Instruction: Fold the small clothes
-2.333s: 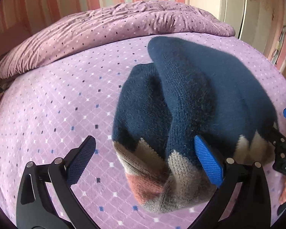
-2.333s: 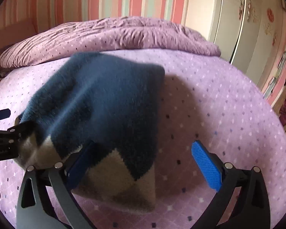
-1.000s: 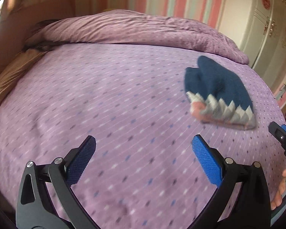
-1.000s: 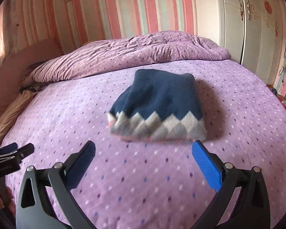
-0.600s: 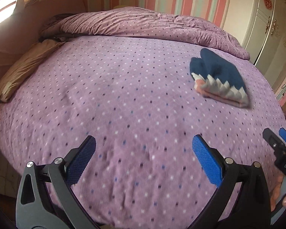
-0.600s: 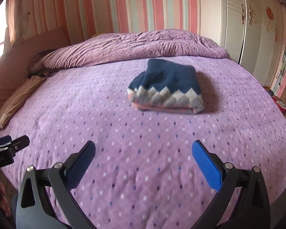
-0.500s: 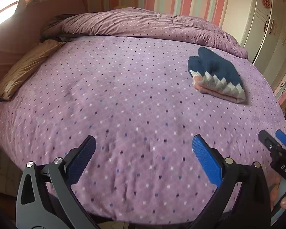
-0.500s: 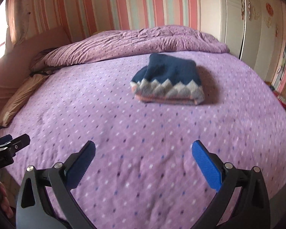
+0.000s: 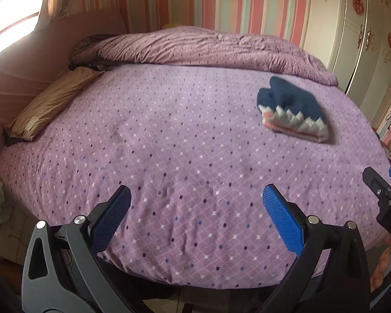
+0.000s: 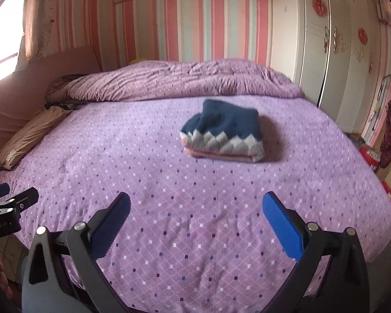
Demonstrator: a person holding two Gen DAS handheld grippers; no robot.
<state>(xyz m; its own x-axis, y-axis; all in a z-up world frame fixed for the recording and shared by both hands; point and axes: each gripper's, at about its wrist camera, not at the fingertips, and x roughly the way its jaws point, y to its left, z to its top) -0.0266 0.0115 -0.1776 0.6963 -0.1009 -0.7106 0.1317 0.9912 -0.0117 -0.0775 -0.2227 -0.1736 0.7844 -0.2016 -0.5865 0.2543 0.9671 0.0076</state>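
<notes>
While apart from both gaping grippers, folded sweater (image 10: 223, 133) on bed (image 10: 195, 208).

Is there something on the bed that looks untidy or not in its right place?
Nothing stands out. The folded sweater lies flat on the bedspread, and both tools hang open, apart from it.

"DAS" — white letters, cut off — on right gripper (image 9: 385, 198)

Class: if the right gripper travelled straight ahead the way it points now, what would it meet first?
Probably the purple bedspread: the open right gripper angles down over bare cover. The folded navy sweater lies farther along; depth is hard to judge.
</notes>
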